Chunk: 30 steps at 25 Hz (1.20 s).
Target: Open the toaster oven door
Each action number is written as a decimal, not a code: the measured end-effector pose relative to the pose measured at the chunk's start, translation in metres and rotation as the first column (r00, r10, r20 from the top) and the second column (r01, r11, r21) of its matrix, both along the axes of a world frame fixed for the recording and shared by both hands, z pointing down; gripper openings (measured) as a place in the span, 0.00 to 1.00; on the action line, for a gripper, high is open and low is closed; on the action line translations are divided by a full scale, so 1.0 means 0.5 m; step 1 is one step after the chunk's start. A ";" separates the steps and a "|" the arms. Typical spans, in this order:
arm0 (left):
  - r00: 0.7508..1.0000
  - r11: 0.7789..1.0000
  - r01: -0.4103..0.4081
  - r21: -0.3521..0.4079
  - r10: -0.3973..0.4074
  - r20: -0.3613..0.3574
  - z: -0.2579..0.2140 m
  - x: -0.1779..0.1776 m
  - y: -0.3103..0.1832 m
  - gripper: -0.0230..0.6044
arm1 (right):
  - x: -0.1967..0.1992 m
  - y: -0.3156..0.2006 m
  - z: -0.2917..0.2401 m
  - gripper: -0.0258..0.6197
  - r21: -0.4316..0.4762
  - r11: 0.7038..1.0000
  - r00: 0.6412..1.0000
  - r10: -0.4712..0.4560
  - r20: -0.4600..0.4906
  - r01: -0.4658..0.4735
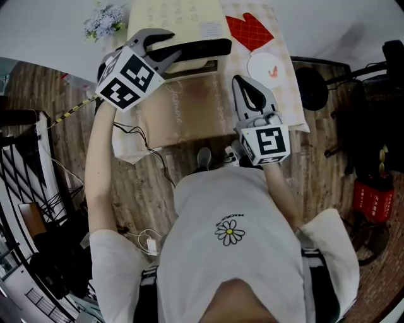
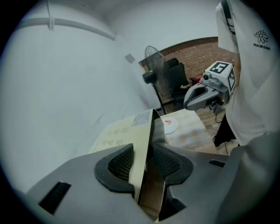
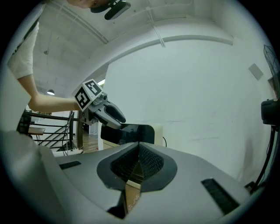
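Looks like a loft-style studio room with a homey corner: plank floor (image 1: 139, 195) with loose cables (image 1: 146, 146), brick wall (image 2: 192, 52), standing fan (image 2: 153, 63), metal stair railing (image 3: 48, 114), and a small cloth-covered desk (image 1: 284, 94) by a white wall.

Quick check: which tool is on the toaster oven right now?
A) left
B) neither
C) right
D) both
A: the left tool has its pads on either side of the toaster oven's top front edge, by the black handle. The right tool is shut on nothing and held apart from the oven.
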<state>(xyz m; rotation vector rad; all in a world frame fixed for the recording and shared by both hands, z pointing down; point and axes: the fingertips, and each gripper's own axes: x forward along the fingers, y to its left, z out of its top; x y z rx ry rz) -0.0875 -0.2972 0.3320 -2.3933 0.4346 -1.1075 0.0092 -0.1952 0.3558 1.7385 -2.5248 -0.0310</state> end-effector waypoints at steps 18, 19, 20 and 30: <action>1.000 1.000 0.011 -0.017 -0.011 0.002 0.000 0.000 -0.002 0.28 | -0.055 -0.053 0.016 0.21 -0.161 0.964 0.914 -0.136 0.382 0.211; 1.000 1.000 0.012 -0.018 -0.012 0.002 0.000 0.000 -0.001 0.28 | -0.061 -0.060 0.019 0.23 -0.182 0.954 0.882 -0.137 0.450 0.240; 1.000 1.000 0.012 -0.018 -0.012 0.001 0.000 0.000 -0.001 0.28 | -0.066 -0.068 0.023 0.23 -0.201 0.941 0.846 -0.133 0.516 0.271; 1.000 1.000 0.029 -0.012 -0.029 -0.005 0.001 -0.003 -0.001 0.28 | -0.127 -0.140 0.126 0.24 -0.331 0.821 0.554 0.022 0.832 0.466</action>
